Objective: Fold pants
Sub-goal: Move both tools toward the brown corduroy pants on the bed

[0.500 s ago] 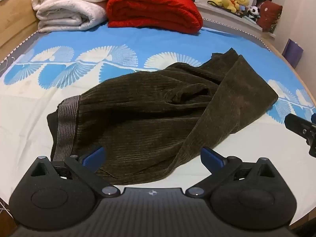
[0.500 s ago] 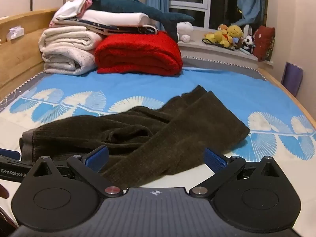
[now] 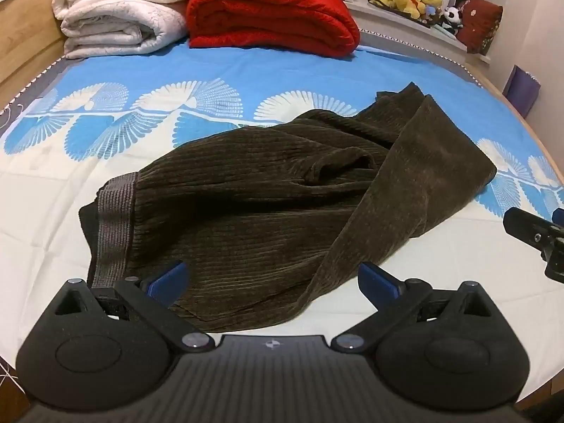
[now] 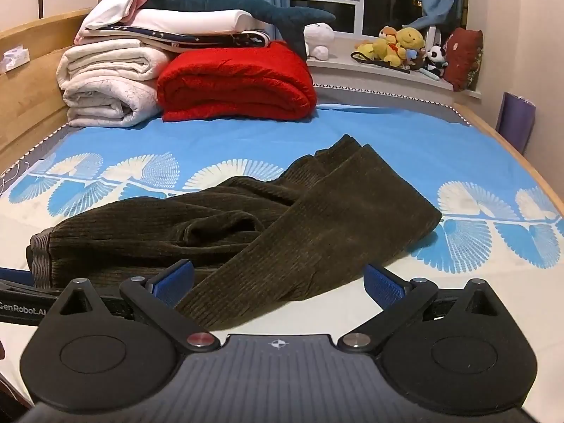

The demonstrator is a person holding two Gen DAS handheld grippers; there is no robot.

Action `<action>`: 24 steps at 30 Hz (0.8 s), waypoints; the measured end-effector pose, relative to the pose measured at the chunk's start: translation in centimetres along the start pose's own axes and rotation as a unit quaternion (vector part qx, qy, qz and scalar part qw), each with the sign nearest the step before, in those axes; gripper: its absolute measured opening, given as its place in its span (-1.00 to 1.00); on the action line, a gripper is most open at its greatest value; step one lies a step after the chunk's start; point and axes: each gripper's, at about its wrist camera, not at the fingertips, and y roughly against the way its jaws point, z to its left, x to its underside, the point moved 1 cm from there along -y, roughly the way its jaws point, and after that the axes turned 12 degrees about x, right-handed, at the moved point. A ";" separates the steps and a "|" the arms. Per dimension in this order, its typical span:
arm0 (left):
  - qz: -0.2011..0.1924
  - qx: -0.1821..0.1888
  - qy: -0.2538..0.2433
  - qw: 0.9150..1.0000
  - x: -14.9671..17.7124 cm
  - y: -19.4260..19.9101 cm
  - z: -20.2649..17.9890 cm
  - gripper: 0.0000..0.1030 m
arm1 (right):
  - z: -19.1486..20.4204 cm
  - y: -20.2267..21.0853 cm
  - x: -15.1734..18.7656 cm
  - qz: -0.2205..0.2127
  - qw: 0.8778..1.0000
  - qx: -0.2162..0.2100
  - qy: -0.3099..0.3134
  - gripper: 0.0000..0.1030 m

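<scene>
Dark brown corduroy pants (image 3: 275, 204) lie crumpled on the bed, grey waistband (image 3: 114, 232) at the left and a leg folded across toward the right. My left gripper (image 3: 271, 280) is open just above the near edge of the pants, nothing between its blue pads. In the right wrist view the same pants (image 4: 246, 232) lie ahead, and my right gripper (image 4: 278, 282) stands open over the near end of the folded leg, holding nothing. The right gripper's black body (image 3: 539, 236) shows at the right edge of the left wrist view.
A blue and white bedsheet (image 3: 246, 70) covers the bed. Folded white blankets (image 4: 105, 84) and a red blanket (image 4: 236, 81) are stacked at the far end, a plush shark (image 4: 239, 3) on top. Stuffed toys (image 4: 402, 47) line the windowsill. A wooden bed frame (image 4: 28, 105) runs along the left.
Both views have barely shifted; the pants lie as before and both grippers stay open.
</scene>
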 end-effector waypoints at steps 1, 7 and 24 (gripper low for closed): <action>0.001 -0.001 0.002 1.000 0.0 0.1 0.2 0.99 | 0.1 -0.1 0.0 0.001 1.000 0.001 0.000 0.97; 0.002 -0.007 0.014 1.000 0.2 0.7 1.7 0.99 | 0.4 -0.2 -0.1 0.007 1.000 -0.002 -0.005 0.98; 0.004 -0.019 0.034 0.999 0.3 1.9 4.6 0.99 | 2.7 -0.8 -0.1 0.011 1.000 -0.006 0.011 0.98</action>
